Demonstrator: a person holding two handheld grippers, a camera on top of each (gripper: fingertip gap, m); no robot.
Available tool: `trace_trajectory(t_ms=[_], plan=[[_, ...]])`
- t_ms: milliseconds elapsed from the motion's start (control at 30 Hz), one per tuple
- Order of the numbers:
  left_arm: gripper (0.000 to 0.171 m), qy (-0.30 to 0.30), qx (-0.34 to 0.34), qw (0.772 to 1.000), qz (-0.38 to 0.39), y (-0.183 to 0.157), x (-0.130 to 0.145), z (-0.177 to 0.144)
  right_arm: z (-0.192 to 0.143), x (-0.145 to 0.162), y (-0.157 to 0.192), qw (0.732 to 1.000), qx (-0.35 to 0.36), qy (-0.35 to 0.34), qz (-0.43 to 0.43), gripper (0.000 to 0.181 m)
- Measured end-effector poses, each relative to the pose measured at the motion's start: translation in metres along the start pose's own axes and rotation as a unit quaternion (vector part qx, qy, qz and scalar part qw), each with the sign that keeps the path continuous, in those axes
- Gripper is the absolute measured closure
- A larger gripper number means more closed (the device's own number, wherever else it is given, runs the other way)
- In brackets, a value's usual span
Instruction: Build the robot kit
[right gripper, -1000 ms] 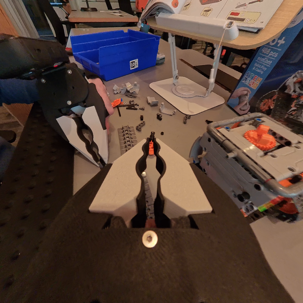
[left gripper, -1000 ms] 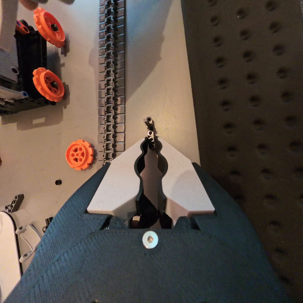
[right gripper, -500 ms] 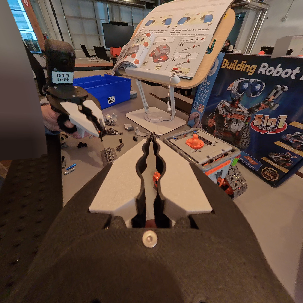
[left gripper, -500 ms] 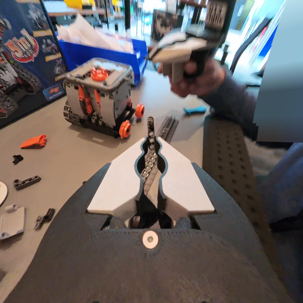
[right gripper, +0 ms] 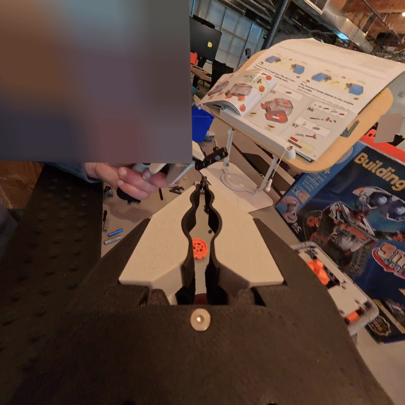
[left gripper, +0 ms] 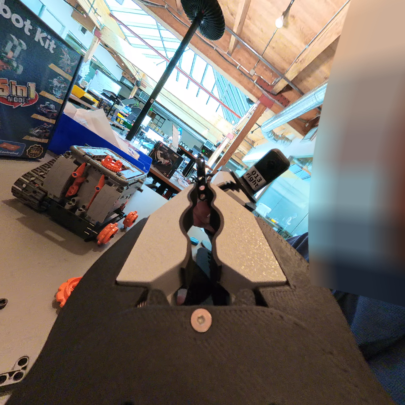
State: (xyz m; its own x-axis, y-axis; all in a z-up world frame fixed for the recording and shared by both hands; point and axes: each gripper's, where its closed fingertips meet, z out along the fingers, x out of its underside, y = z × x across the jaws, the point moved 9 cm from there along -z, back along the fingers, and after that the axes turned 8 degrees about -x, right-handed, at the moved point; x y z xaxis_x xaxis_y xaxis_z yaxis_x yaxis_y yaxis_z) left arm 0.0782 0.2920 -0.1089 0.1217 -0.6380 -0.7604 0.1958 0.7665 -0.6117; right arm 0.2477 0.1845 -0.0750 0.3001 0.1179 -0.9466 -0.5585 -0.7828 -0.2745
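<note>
The left gripper (left gripper: 200, 188) is raised off the table and tilted up, its jaws pinched together on a thin black perforated beam (left gripper: 200, 175) that sticks out past the tips toward 12 o'clock. The right gripper (right gripper: 202, 188) is likewise closed narrow on a small black pin piece (right gripper: 203, 183) at its tips; what else that piece carries is too small to tell. Seen through the gap between the right gripper's fingers, an orange toothed wheel (right gripper: 199, 248) lies on the grey table (right gripper: 260, 221). At 9 o'clock of that view a dark dimpled mat (right gripper: 54, 230) borders the table, with small blue and grey pins (right gripper: 114, 235) beside it. In the left wrist view another orange wheel (left gripper: 65, 291) lies at 8 o'clock, and farther, at 10 o'clock, stands a grey-and-black tracked vehicle model (left gripper: 83, 188) with orange wheels. Beyond the right gripper's tips, at 11 o'clock, a hand (right gripper: 133, 182) holds the other gripper, its black beam close to the right tips. Farther off at 2 o'clock an open instruction booklet (right gripper: 295, 98) rests on a white stand (right gripper: 247, 188), with a dark blue kit box (right gripper: 361, 208) at 3 o'clock.
</note>
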Motion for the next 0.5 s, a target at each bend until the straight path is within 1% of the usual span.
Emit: trace_trajectory(t_ms=[67, 200, 500], plan=[[0.165, -0.007, 0.019, 1.000, -0.018, 0.002, -0.001, -0.001, 0.008, -0.004, -0.001, 1.000, 0.000, -0.007, -0.012, 0.180], [0.165, -0.016, 0.036, 0.999, -0.022, 0.001, -0.001, -0.002, 0.019, -0.008, -0.004, 1.000, -0.008, -0.013, -0.025, 0.180], [0.165, -0.013, 0.043, 0.998, -0.037, 0.004, 0.004, 0.000, 0.028, -0.002, -0.003, 1.000, -0.004, -0.021, -0.022, 0.180]])
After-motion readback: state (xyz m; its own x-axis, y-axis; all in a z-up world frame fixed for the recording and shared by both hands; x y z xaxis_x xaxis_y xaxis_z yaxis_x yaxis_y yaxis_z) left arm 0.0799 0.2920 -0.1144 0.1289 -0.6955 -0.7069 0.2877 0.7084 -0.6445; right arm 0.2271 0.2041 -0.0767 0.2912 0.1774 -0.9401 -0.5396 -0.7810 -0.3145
